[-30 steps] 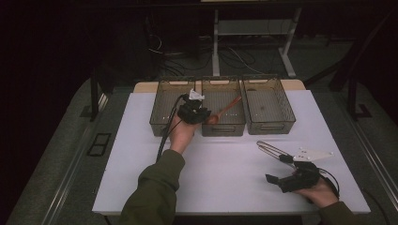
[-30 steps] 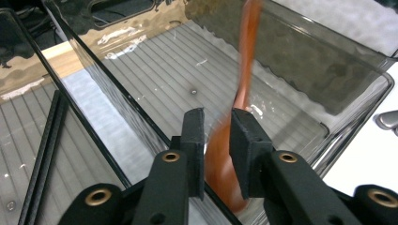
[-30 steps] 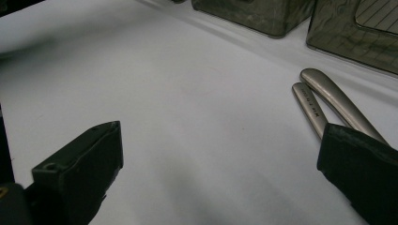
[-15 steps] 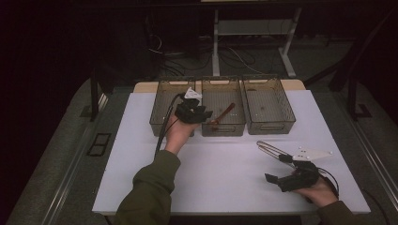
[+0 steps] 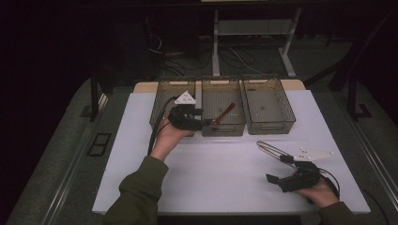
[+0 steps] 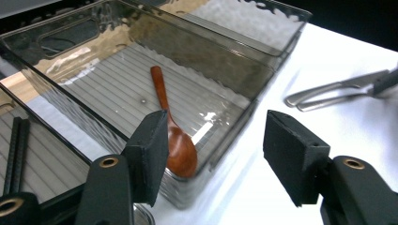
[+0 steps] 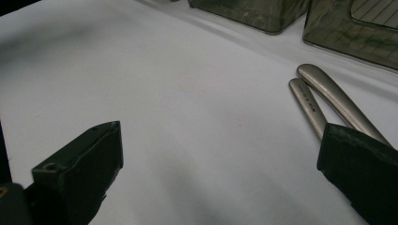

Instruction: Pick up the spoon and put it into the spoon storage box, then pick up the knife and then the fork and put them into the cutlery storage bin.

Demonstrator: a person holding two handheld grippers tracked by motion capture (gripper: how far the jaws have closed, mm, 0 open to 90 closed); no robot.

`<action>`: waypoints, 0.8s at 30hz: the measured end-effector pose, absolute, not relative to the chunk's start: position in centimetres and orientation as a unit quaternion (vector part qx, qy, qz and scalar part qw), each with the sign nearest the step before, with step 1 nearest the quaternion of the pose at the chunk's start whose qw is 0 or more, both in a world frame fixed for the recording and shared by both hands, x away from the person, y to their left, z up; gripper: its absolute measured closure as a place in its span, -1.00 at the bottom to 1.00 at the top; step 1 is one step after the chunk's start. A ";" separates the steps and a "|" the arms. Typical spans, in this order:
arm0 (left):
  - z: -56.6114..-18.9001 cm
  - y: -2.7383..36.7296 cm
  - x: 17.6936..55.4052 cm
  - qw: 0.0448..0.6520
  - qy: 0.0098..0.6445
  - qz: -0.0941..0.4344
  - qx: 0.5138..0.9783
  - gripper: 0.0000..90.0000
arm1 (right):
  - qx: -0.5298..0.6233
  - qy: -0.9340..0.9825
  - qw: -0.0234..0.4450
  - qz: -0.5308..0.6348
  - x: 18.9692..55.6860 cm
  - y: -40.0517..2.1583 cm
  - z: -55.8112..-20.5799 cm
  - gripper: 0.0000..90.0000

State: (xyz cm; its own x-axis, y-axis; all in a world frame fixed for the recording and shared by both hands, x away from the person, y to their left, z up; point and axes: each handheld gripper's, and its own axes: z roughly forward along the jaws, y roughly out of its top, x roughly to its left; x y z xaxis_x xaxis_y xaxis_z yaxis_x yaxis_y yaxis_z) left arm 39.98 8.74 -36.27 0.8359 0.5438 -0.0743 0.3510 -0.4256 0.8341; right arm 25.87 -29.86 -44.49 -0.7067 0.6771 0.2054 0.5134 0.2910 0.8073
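A brown wooden spoon (image 5: 223,114) (image 6: 172,136) lies in the middle smoky plastic bin (image 5: 223,82), bowl at the near wall and handle pointing away. My left gripper (image 5: 205,124) (image 6: 217,152) hovers at that bin's near corner. Its jaws have just been opening and stand apart with nothing between the pads. Two metal utensil handles (image 5: 272,150) (image 7: 324,99) (image 6: 334,89) rest on the white table. My right gripper (image 5: 277,182) (image 7: 220,161) sits low on the table beside them, wide open, its right pad just in front of the handles.
Three bins stand in a row at the back: the left bin (image 5: 159,105) holds black chopsticks (image 6: 16,147), and the right bin (image 5: 270,124) looks bare. The white table (image 5: 220,168) stretches between my hands. Cables trail from both grippers.
The left jaws have spread and let go of the spoon, which now lies in the middle bin. The left hand has drawn back slightly from the bin. The right hand has kept still.
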 end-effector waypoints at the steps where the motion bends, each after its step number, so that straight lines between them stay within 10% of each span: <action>1: -36.3 8.9 39.7 0.465 0.266 0.104 0.838 -0.15 | 0.373 0.798 0.090 0.465 25.8 -29.9 -44.5 -1.00; 24: -38.4 11.7 34.1 0.492 0.244 0.084 0.832 -0.49 | 0.373 0.799 0.089 0.464 25.8 -29.7 -44.5 -1.00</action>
